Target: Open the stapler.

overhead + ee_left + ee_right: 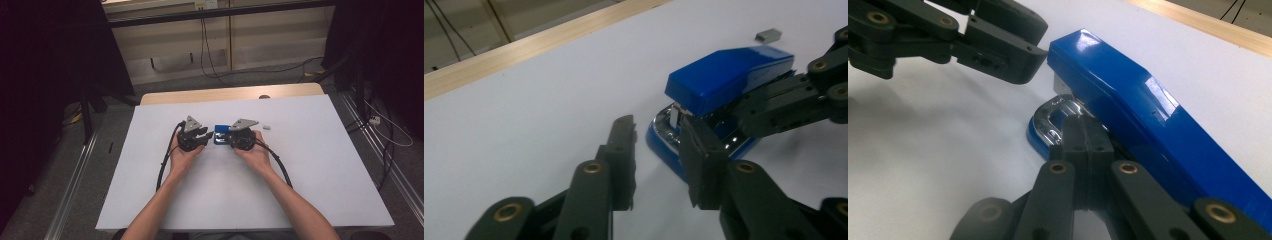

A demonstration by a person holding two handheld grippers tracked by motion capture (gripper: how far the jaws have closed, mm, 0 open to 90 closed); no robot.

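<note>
Left gripper (656, 150): matte black plastic, brass-coloured pivot pins, jaws part open with nothing between them; one pad sits at the front tip of the stapler (724, 80), contact not certain. Right gripper (1083, 150): same black linkage, jaws pressed together, tips at the stapler's chrome front under the lid; whether they pinch any part of it, cannot tell. Stapler: glossy blue plastic lid, wedge-shaped and raised, shiny chrome anvil plate on a rounded blue base, lying mid worktop (300, 190) between both grippers. Worktop: flat matte white sheet, pale wood strip along the far edge. Small grey staple strip (768, 35), blocky metal, lies just beyond the stapler, apart from it.
</note>
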